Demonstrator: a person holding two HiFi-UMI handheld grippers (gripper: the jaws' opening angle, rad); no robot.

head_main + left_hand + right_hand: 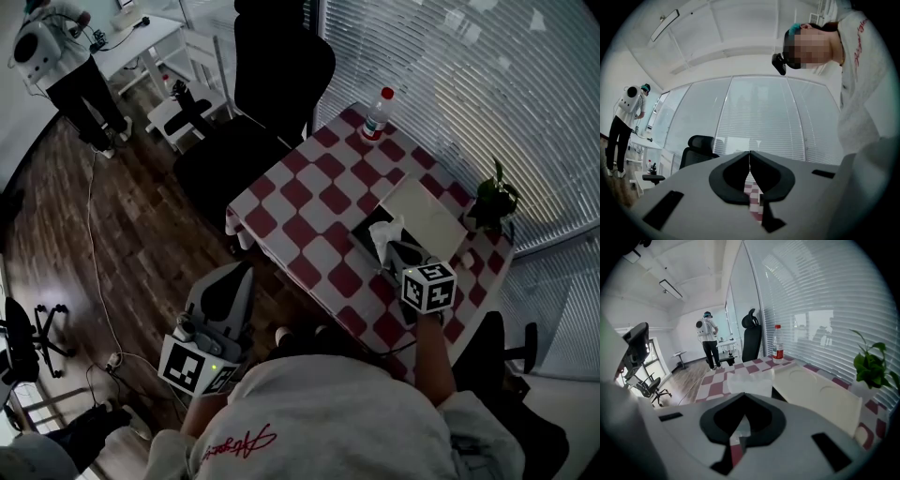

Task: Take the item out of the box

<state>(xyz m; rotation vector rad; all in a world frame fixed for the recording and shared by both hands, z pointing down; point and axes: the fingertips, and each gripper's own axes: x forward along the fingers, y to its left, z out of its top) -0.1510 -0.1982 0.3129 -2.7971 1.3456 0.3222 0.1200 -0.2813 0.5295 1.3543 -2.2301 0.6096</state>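
Reaching stage, it seems: the right gripper (744, 416), clenched empty, faces white paper (750, 382) in the open box (818, 398) just ahead and likely must open to pinch it, while the left gripper (749, 161) idles clenched.

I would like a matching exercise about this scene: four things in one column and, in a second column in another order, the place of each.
Things
1. bottle
2. plant
3. white paper
4. left gripper

Places
A. off the table, over the wooden floor
B. sticking up out of the open box
C. at the far corner of the table
D. at the table's right edge, beside the box's lid

Pairs: 1-C, 2-D, 3-B, 4-A
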